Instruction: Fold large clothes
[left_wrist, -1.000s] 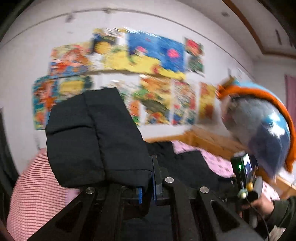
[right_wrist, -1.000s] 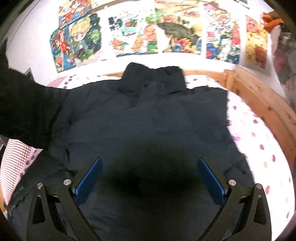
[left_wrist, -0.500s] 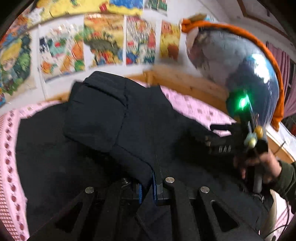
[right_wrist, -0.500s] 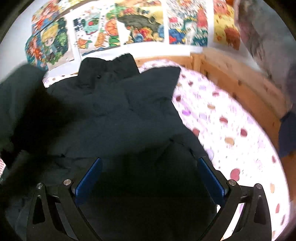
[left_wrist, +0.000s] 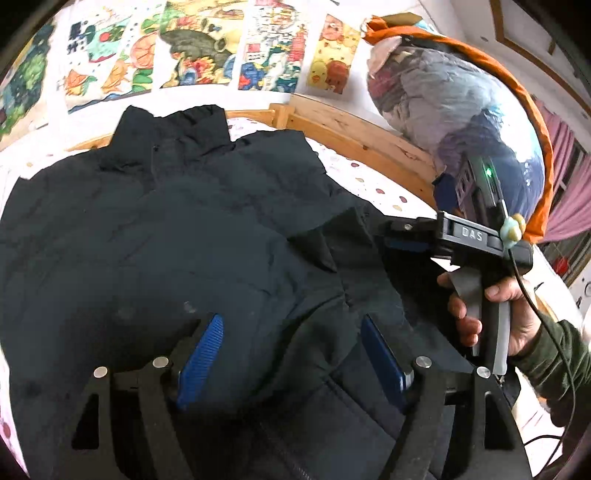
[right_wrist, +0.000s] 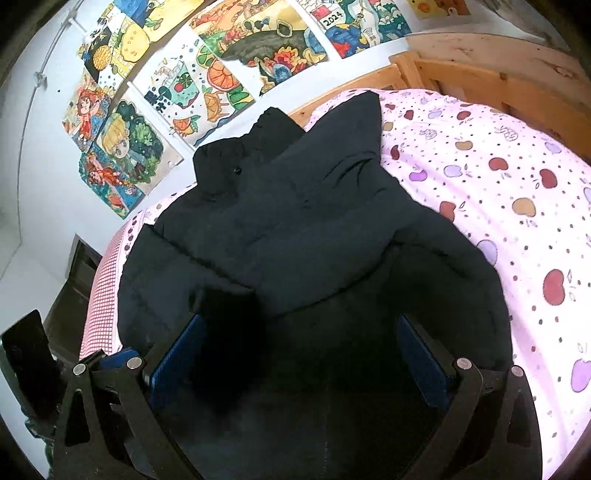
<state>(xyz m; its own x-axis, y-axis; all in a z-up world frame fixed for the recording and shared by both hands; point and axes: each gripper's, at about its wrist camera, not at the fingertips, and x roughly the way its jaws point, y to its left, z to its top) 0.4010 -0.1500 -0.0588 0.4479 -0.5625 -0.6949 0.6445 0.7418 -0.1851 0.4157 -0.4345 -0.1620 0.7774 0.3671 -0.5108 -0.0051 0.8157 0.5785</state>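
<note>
**A:** Since both wrist cams point the same way, start with the grippers. What are they doing?

**B:** Left gripper (left_wrist: 291, 354) is spread wide, blue pads (left_wrist: 201, 354) apart, nothing between them, hovering just over the jacket (left_wrist: 184, 229). Right gripper (right_wrist: 299, 354) is released too, jaws wide, with dark fabric bunched up close to its left pad but not pinched.

**A:** And the jacket?

**B:** Black puffy one, lying flat on the bed (right_wrist: 498, 192), collar (right_wrist: 236, 162) toward the wall. One sleeve (right_wrist: 343, 147) is folded across the body, cuff pointing up toward the headboard (left_wrist: 343, 129).

**A:** Any text you can read?

**B:** From the left cam you see the right gripper side-on, held by a hand (left_wrist: 491, 317), and its body says "DAS" (left_wrist: 472, 233). There's a green LED (left_wrist: 488, 171) lit on the unit above it. One of the wall drawings (right_wrist: 229, 62) has "2024" (right_wrist: 332, 18) on it. Some characters on other sheets, too small for me to make out.

**A:** Containers?

**B:** One big clear bag (left_wrist: 461, 110) with orange trim, sitting on the wooden bed frame on the right. It's stuffed with what looks like bundled clothes, greys, blues, some red. Can't pick out single items.

**A:** Bedding?

**B:** Pink sheet with an apple print, plus a red-checked bit (right_wrist: 105, 280) at the left edge.
</note>
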